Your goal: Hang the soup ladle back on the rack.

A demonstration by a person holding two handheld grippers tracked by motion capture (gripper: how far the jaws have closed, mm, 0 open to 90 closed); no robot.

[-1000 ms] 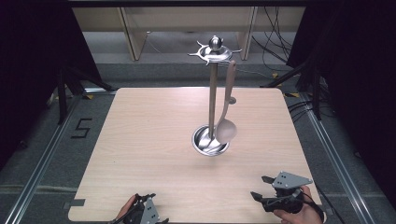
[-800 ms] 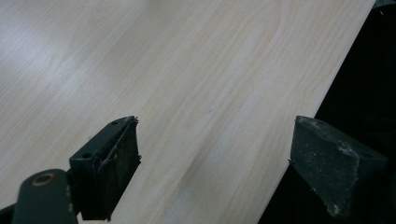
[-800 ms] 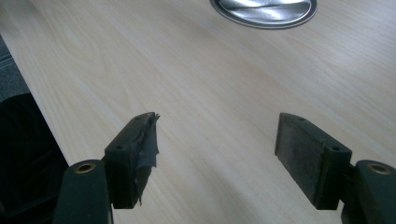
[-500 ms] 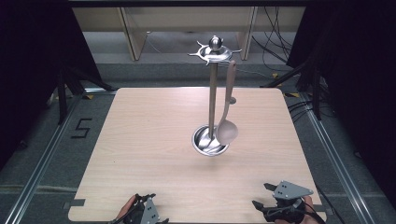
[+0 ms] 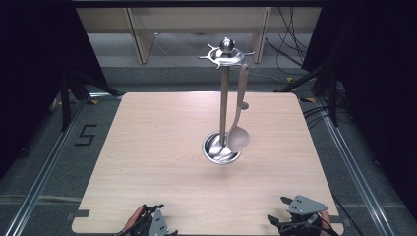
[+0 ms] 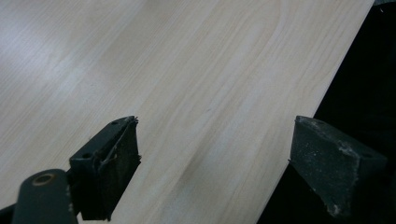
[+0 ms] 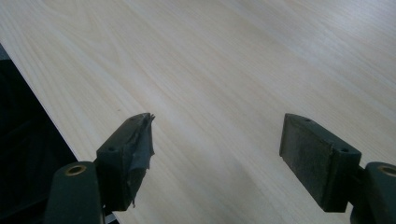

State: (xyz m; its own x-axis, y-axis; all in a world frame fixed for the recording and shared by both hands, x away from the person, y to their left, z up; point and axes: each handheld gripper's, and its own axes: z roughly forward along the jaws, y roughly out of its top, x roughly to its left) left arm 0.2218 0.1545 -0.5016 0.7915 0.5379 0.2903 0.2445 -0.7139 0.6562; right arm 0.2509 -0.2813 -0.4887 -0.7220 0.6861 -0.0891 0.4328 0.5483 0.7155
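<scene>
The left gripper hovers with jaws spread wide and empty over the pale wooden table, as does the right gripper. Well ahead of both, between them, a grey-brown ladle hangs on the shiny steel utensil stand. A careless reach would likely tip the tall stand or swing the ladle off its hook.

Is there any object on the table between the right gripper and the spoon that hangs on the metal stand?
Nothing visible stands between them. The right gripper, jaws open, is at the near edge of the table; only bare wood lies between it and the spoon hanging from the stand.
</scene>
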